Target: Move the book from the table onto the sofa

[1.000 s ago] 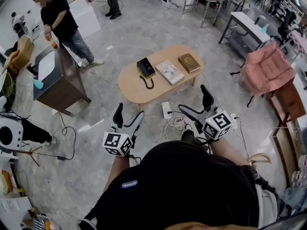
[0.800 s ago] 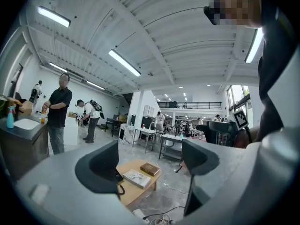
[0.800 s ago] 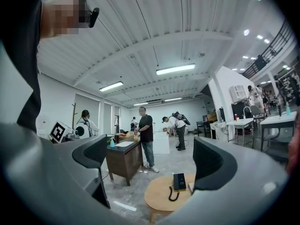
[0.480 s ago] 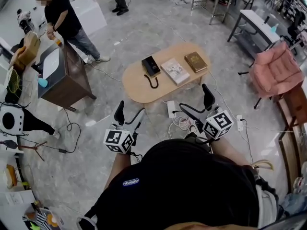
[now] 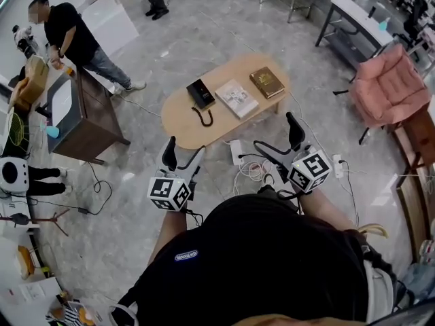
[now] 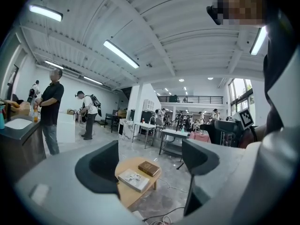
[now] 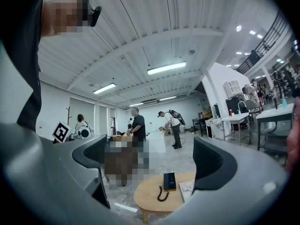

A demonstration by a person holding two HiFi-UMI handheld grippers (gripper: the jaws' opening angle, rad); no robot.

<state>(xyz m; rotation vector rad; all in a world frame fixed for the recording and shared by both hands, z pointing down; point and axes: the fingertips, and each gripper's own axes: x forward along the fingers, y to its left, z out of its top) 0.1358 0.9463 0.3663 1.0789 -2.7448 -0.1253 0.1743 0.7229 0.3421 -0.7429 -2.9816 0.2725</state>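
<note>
A brown book (image 5: 266, 81) and a pale picture book (image 5: 236, 98) lie on the oval wooden table (image 5: 183, 124), beside a black telephone (image 5: 200, 92) with a curly cord. The pink sofa (image 5: 386, 87) stands to the right. My left gripper (image 5: 182, 160) and right gripper (image 5: 277, 140) hang open above the floor, short of the table and holding nothing. The left gripper (image 6: 152, 153) frames the brown book (image 6: 148, 168) and pale book (image 6: 133, 179) from far off. In the right gripper view the right gripper (image 7: 150, 156) looks toward the telephone (image 7: 169, 181) and the table (image 7: 150, 201).
A power strip with tangled cables (image 5: 243, 163) lies on the floor between me and the table. A dark wooden cabinet (image 5: 88, 117) stands at the left with a person in black (image 5: 68, 32) beside it. Grey metal tables (image 5: 350, 15) line the far right.
The head view has swung slightly, so the table sits a little left. Both grippers stay open in much the same pose. The books have not moved. The bystander has shifted left.
</note>
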